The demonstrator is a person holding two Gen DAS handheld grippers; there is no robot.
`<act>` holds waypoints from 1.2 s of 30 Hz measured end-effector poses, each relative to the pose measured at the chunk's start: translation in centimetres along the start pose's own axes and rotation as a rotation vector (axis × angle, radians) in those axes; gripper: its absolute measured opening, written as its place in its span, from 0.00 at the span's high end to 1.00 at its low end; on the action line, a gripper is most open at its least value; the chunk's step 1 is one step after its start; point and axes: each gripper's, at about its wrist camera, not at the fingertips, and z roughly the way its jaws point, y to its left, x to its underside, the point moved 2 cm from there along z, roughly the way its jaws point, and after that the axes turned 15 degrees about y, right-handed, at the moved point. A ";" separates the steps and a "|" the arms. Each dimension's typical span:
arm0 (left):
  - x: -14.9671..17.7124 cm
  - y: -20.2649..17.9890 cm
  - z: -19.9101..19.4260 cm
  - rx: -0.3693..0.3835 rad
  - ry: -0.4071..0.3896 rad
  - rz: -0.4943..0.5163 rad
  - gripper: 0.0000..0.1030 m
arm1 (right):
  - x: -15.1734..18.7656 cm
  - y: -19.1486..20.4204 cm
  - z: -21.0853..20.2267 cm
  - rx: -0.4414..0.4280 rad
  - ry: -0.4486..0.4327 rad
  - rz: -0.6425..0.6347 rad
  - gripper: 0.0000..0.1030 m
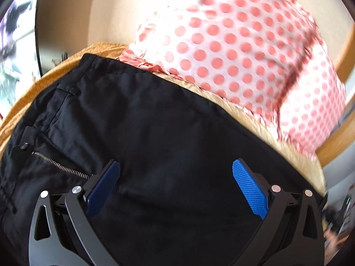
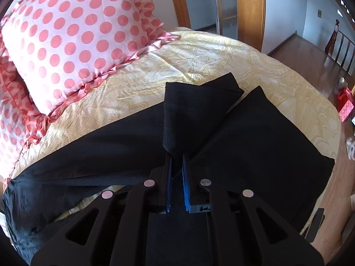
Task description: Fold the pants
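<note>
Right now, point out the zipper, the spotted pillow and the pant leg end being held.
zipper [image 1: 60, 165]: left wrist view, middle of the metal teeth.
spotted pillow [image 2: 73, 37]: right wrist view, centre of its face.
pant leg end [image 2: 195, 108]: right wrist view, lifted cloth above the right gripper [image 2: 176, 173].

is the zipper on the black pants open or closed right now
Open. In the left wrist view the zipper teeth lie exposed beside the button at the waist of the black pants, with the fly spread apart.
</note>
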 end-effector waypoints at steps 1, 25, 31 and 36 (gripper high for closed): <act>-1.2 0.4 0.2 0.007 -0.009 -0.029 0.02 | 0.2 0.0 -0.2 -0.002 -0.004 -0.005 0.91; -19.5 5.0 13.3 -0.324 0.232 -0.474 0.31 | 1.3 -0.4 0.0 0.008 -0.022 -0.075 0.91; -18.2 6.1 11.3 -0.244 0.160 -0.469 0.86 | 1.1 -0.4 -0.2 -0.013 -0.038 -0.074 0.91; -15.3 6.1 6.6 -0.167 0.055 -0.409 0.93 | 0.9 -0.7 -1.6 -0.050 -0.073 -0.077 0.91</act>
